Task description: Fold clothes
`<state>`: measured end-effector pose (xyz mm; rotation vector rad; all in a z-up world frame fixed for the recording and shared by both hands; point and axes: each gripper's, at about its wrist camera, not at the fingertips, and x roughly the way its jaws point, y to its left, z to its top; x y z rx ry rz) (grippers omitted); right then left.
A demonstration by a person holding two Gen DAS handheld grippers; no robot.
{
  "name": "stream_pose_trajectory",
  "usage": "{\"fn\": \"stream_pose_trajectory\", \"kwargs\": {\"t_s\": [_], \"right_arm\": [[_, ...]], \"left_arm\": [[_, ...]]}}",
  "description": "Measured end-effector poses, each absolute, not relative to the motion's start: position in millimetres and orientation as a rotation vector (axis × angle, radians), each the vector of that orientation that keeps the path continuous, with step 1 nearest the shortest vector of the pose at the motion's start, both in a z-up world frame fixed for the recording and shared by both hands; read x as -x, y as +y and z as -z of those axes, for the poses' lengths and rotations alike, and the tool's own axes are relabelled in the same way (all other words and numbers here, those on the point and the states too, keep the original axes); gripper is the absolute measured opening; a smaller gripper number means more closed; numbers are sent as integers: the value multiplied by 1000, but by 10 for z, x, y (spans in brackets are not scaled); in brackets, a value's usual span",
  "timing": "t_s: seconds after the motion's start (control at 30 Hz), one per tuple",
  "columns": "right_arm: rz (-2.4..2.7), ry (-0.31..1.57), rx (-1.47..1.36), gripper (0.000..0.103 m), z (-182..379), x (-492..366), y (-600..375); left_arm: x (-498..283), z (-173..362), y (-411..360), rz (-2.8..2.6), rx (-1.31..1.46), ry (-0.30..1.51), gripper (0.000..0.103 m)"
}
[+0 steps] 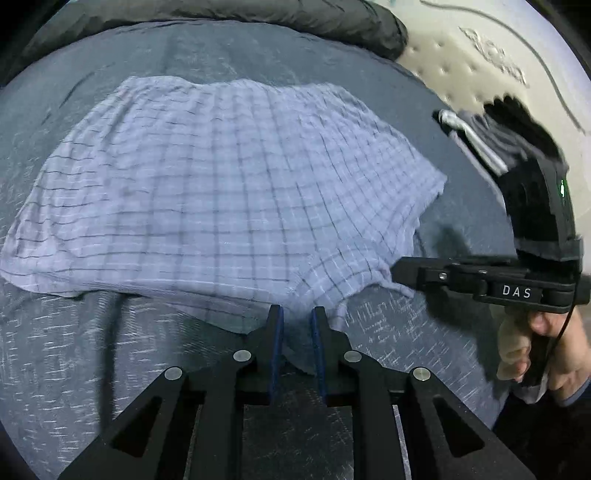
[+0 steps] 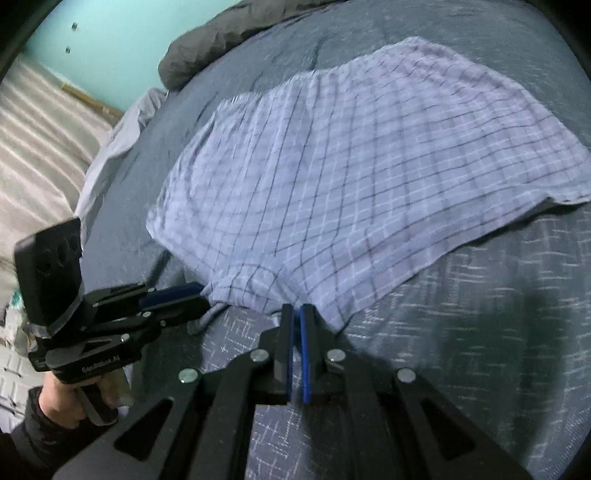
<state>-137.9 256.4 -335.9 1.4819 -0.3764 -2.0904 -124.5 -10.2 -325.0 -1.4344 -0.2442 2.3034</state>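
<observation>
garment: checked cloth (image 1: pixel 221 192) lies spread on bed cover (image 1: pixel 74 369), near hem lifted | left gripper (image 1: pixel 297 325): clamped on near edge | right gripper (image 2: pixel 296 321): clamped on near corner | progress: 0 finished folds visible; mid-fold or flattening, cannot tell

The checked garment (image 1: pixel 221 192) lies on the bedspread (image 1: pixel 74 369), the dark pillow (image 1: pixel 221 18) behind it.

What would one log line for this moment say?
stage: fold start | left gripper: shut on plaid garment near edge | right gripper: shut on same edge | garment: spread on bed
</observation>
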Motion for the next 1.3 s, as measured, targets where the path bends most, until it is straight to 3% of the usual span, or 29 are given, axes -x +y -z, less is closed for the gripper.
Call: {"fn": "stream_pose_trajectory", "kwargs": {"t_s": [0.17, 0.33, 0.37, 0.43, 0.47, 0.67, 0.8, 1.03, 1.3], "right_arm": [[2182, -490, -1393, 3, 3134, 1451, 2863], [2248, -581, -1321, 6, 3021, 1604, 3128], [2260, -597, -1319, 8, 3021, 1656, 3186], [2284, -621, -1313, 30, 3012, 1768, 3303], [2296, -616, -1309, 33, 2993, 1838, 3364], [2308, -477, -1319, 33, 2855, 2404, 3436], [2368, -387, -1327, 45, 2758, 2874, 3453], [2414, -220, -1318, 45, 2798, 3543, 3308], [2364, -101, -1385, 45, 3046, 3896, 3109]], "left_arm": [[1323, 3089, -403, -2354, 1393, -345, 28], [1453, 3033, -812, -2433, 1374, -431, 28], [1485, 3016, -875, -2447, 1371, -428, 28], [1566, 2980, -1017, -2484, 1357, -460, 29], [1603, 2969, -1084, -2488, 1354, -479, 29], [2086, 2897, -1362, -2527, 1350, -527, 31], [2517, 2900, -1461, -2532, 1390, -511, 31], [3179, 3076, -1605, -2509, 1456, -534, 31], [3419, 3229, -1550, -2440, 1456, -538, 31]]}}
